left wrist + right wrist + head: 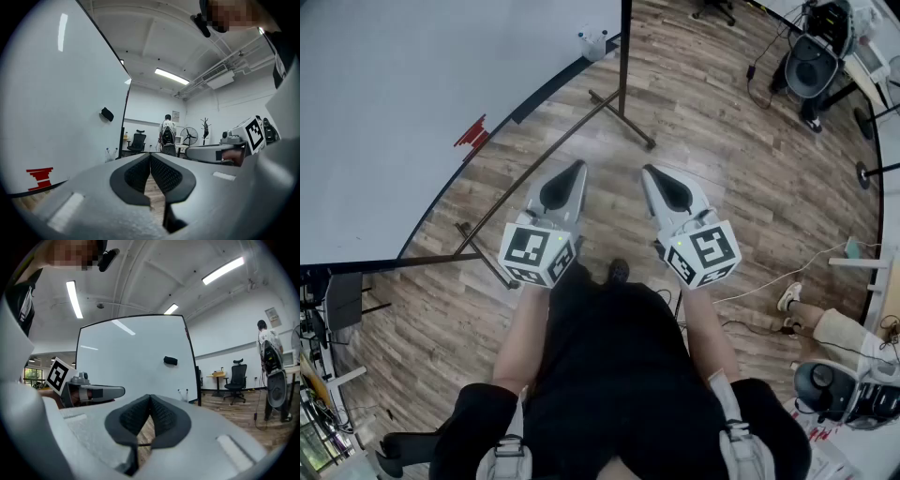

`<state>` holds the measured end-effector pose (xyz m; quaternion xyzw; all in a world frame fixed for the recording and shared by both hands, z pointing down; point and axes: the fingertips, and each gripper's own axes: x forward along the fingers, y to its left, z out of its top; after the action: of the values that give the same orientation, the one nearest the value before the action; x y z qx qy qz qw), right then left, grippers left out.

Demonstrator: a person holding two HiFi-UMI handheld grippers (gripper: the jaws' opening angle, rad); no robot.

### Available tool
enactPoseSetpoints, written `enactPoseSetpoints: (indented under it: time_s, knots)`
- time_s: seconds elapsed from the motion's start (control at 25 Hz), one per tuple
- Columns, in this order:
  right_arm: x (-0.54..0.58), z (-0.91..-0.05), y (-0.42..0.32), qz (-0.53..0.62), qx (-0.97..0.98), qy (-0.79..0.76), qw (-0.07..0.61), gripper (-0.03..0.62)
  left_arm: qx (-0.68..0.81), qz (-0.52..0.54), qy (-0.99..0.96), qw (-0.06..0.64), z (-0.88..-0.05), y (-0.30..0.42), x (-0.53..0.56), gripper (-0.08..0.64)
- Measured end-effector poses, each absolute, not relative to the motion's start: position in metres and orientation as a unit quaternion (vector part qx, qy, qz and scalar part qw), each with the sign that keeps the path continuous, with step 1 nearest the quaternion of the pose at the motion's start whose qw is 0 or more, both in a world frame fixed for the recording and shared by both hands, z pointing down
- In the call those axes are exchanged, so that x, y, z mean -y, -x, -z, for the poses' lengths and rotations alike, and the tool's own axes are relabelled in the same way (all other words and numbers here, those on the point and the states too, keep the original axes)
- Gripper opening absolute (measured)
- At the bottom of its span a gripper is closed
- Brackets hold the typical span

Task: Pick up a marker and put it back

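- A person stands before the whiteboard [412,94], left gripper [578,166] and right gripper [647,171] held out side by side over the wooden floor [722,159], both short of the board's lower edge.
- Each gripper's own view shows its ribbed pads pressed together at the tips with nothing between them; neither carries a marker.
- No marker can be made out with certainty. A few pale upright items [593,39] stand at the board's far lower corner (possibly markers, though too small to tell).
- On the board itself: red strokes [472,133] near the lower edge and a dark eraser [170,361] stuck higher up.
- By these pictures the task appears not yet begun. Finding a marker, lifting it and returning it to its place all remain to be done, and the first step would likely be a reach toward the board's far corner.
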<state>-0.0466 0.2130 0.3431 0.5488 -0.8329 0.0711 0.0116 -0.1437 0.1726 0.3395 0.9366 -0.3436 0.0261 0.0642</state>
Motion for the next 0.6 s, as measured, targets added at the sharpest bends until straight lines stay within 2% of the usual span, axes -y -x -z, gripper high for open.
enactPoseSetpoints:
  time_s: [0.4, 0.6]
  knots:
    - [-0.232, -0.338, 0.036, -0.050, 0.828, -0.559, 0.016, 0.002, 0.354, -0.042, -0.932, 0.065, -0.345, 0.147, -0.187, 0.012]
    - [-0.243, -0.332, 0.024, -0.079, 0.827, -0.554, -0.053, 0.002, 0.361, -0.047, -0.929, 0.064, -0.345, 0.148, -0.196, 0.012]
